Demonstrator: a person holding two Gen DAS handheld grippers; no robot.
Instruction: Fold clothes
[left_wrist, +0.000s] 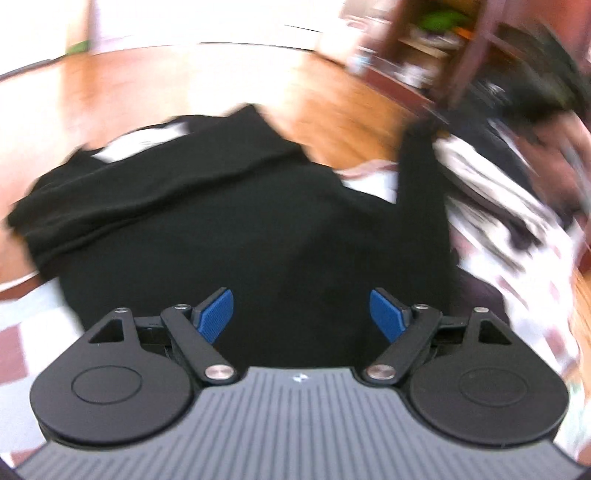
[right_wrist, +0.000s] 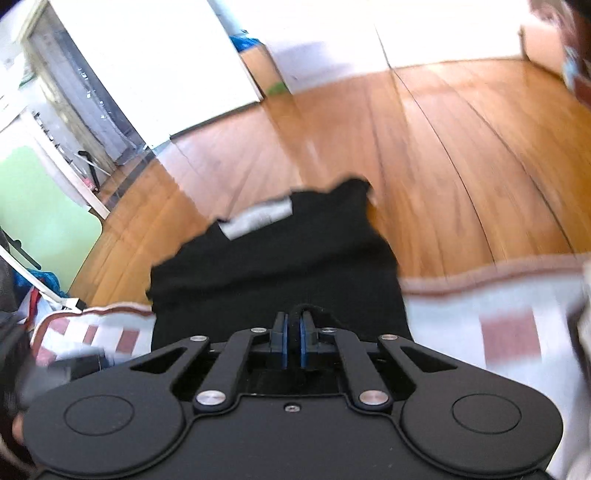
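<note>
A black garment (left_wrist: 229, 221) with a white label (left_wrist: 144, 142) lies partly folded over a white and red checked cloth (left_wrist: 22, 332). My left gripper (left_wrist: 301, 314) is open just above the black fabric, its blue pads (left_wrist: 216, 314) wide apart with nothing between them. In the right wrist view the same black garment (right_wrist: 280, 258) stretches away from me, its label (right_wrist: 258, 218) at the far end. My right gripper (right_wrist: 293, 325) is shut on a fold of the black garment at its near edge.
The checked cloth (right_wrist: 498, 314) covers the surface under the garment. A pile of patterned white and dark clothes (left_wrist: 498, 206) lies to the right. Wooden floor (right_wrist: 424, 166) is beyond. A dark wooden chair (left_wrist: 476, 48) stands at the far right. The frames are motion-blurred.
</note>
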